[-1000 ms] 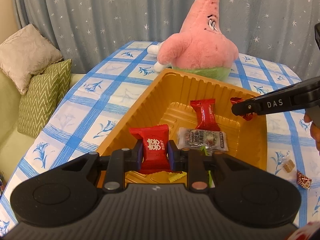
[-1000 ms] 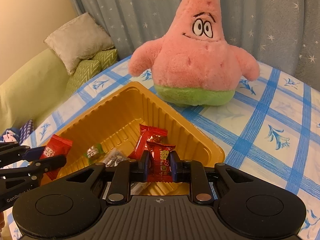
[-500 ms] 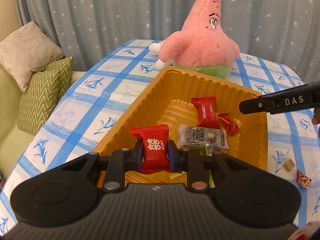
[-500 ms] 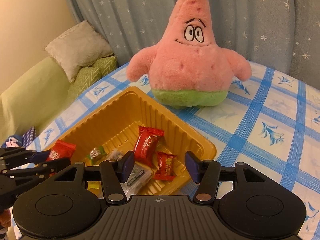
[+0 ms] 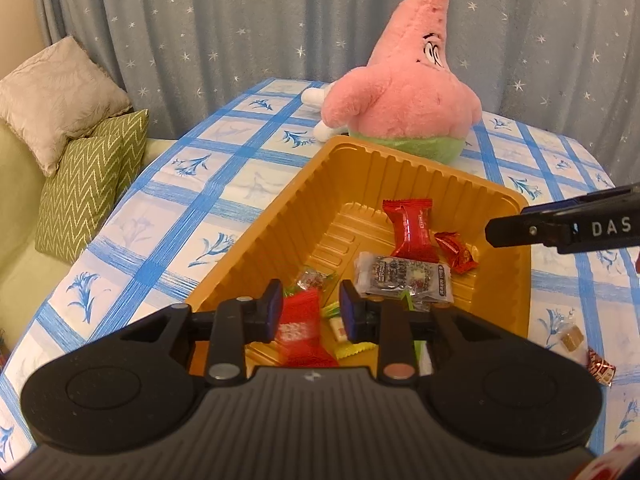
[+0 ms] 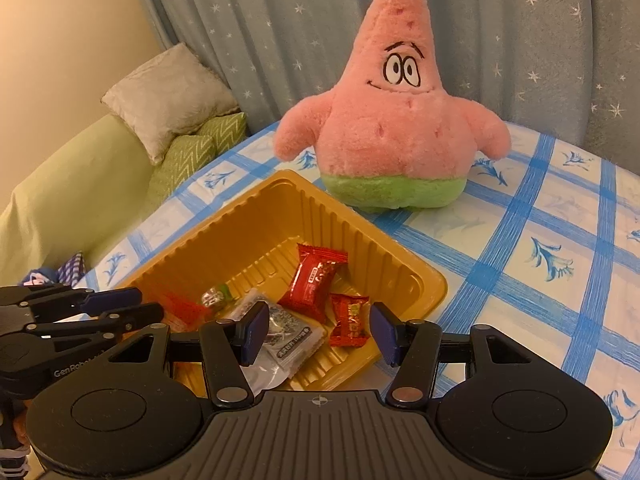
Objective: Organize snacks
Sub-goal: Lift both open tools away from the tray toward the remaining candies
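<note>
A gold plastic tray (image 5: pixel 280 216) (image 6: pixel 256 220) on the checked tablecloth holds several wrapped snacks. My left gripper (image 5: pixel 310 312) is open over the tray's near end; a blurred red packet (image 5: pixel 298 330) is dropping below its fingers. My right gripper (image 6: pixel 318 334) is open and empty over the tray's near corner. Below it lie a small red snack (image 6: pixel 349 320) (image 5: pixel 456 252), a larger red packet (image 6: pixel 314 282) (image 5: pixel 412 230) and a clear dark packet (image 6: pixel 286 332) (image 5: pixel 404 278). The left gripper shows at left in the right wrist view (image 6: pixel 120 306).
A pink star plush (image 5: pixel 404 96) (image 6: pixel 394 120) stands just behind the tray. Two loose candies (image 5: pixel 598 364) lie on the cloth right of the tray. Cushions (image 5: pixel 88 168) and a green sofa sit past the table's left edge. Curtains hang behind.
My left gripper has opened and let go of the red packet, which is falling into the tray. My right gripper, opened half a second ago, has drawn back a little from its dropped snack.
</note>
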`<action>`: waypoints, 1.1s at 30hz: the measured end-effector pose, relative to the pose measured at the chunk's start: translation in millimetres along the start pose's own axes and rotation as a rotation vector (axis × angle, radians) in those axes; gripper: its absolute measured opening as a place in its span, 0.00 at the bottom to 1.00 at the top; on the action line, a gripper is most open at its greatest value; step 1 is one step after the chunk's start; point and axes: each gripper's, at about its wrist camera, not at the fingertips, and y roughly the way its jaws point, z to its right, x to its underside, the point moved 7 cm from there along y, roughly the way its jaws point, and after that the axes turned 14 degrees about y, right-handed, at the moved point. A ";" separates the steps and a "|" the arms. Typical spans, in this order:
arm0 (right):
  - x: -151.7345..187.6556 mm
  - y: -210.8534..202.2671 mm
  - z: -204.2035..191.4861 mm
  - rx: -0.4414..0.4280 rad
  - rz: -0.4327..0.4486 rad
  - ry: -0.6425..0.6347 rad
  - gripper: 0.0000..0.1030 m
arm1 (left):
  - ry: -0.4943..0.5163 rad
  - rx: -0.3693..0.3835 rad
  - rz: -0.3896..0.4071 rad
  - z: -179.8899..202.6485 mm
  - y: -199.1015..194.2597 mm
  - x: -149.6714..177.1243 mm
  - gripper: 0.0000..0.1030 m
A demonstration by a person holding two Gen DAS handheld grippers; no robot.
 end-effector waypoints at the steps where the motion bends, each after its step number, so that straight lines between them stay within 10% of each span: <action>1: 0.6 -1.6 -0.6 -0.004 0.001 0.001 0.54 | -0.002 -0.001 -0.001 -0.2 -0.8 0.4 0.29; 33: 105.7 -116.8 30.6 -0.002 -0.010 0.129 0.54 | -0.077 0.064 -0.047 63.1 -104.3 71.5 0.34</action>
